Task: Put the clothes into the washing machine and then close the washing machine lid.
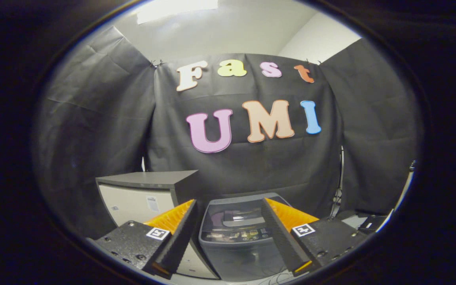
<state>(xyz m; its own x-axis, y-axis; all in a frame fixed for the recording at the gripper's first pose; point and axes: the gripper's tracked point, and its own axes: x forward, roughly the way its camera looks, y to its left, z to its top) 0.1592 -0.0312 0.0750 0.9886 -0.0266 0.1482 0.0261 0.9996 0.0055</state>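
A grey top-loading washing machine [238, 229] stands on the floor against the black cloth wall, seen between and just beyond my fingers. Its dark see-through lid [238, 215] lies flat and shut, with a control strip along the near edge. My gripper [230, 231] hovers above and in front of the machine, open, with nothing between its fingers. The left finger [176, 233] and right finger [285, 233] frame the machine's top.
A white cabinet with a dark grey top [145, 190] stands left of the machine, close beside it. Cables hang along the cloth wall [337, 198] to the right, and dark objects [364, 221] lie on the floor there.
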